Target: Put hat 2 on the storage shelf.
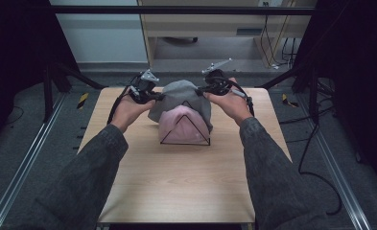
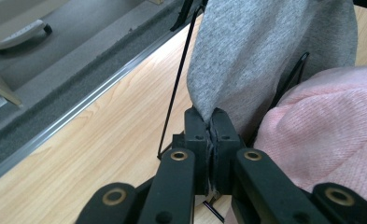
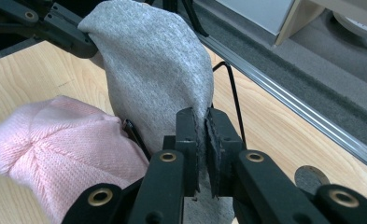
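The grey knit hat [image 1: 179,96] is draped over the top of a black wire stand [image 1: 186,129], which sits near the middle of the far half of the wooden surface [image 1: 176,182]; a pink knit hat [image 1: 181,127] hangs lower on the same stand, on the side nearer the person, with the grey hat overlapping its upper edge. The left tool [image 1: 153,96] is just left of the stand, its jaws clamped tight on the grey hat's edge; in the left gripper view the grey fabric [image 2: 265,51] rises from between the closed jaws of that tool [image 2: 212,126], with a thin rod of the stand [image 2: 176,88] beside it and the pink hat [image 2: 330,126] to the right. The right tool [image 1: 206,91] is just right of the stand, likewise closed on the grey hat's opposite edge; in the right gripper view the fabric [image 3: 158,70] is pinched between the jaws of this tool [image 3: 204,126], the pink hat [image 3: 64,140] lies to the left, and the other tool [image 3: 85,46] grips the far edge.
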{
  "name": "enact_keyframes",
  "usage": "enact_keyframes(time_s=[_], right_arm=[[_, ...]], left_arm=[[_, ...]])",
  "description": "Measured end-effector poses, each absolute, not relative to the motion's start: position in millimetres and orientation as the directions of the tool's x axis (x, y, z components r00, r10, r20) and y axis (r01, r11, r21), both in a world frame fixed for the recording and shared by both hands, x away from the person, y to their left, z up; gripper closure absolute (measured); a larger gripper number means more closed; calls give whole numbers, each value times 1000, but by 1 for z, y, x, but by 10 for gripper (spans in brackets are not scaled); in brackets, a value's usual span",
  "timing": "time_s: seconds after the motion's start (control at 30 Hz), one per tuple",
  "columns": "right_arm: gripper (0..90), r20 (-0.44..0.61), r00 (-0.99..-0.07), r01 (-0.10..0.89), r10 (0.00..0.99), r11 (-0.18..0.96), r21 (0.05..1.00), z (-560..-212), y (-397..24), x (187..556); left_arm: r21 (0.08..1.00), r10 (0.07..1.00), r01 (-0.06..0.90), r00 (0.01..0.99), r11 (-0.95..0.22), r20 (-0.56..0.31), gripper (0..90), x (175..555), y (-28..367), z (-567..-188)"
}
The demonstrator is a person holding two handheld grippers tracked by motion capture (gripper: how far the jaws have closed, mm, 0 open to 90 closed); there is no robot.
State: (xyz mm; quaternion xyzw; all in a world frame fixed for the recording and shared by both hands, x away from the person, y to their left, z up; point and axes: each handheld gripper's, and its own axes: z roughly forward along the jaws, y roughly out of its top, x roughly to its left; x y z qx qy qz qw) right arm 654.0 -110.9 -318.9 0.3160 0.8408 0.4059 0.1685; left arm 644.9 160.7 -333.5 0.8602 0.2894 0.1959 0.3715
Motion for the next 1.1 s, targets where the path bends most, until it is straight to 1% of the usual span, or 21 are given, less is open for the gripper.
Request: enact_keyframes(time_s=[0.17, 0.33, 0.43, 0.63, 0.83, 0.97, 1.1], right_arm=[[836, -29, -745, 399, 667, 480, 781, -323, -105, 654], [803, -30, -742, 407, 670, 486, 773, -327, -102, 653], [745, -30, -736, 413, 677, 484, 771, -329, -104, 651], [713, -29, -728, 422, 685, 480, 769, -329, -110, 647], [653, -30, -717, 421, 696, 467, 778, -325, -114, 643], [633, -23, -714, 422, 699, 457, 783, -324, -116, 641], [620, -17, -712, 421, 702, 447, 790, -326, -117, 637]], left_arm=[[747, 656, 377, 748, -547, 103, 880, 643, 165, -342], [740, 655, 386, 749, -551, 98, 879, 640, 165, -349], [733, 654, 392, 750, -556, 94, 875, 640, 164, -352], [720, 658, 414, 749, -556, 77, 864, 641, 164, -358], [722, 667, 411, 739, -556, 92, 794, 639, 162, -359], [720, 667, 412, 739, -558, 94, 776, 638, 162, -360], [733, 693, 407, 711, -545, 120, 705, 636, 164, -359]])
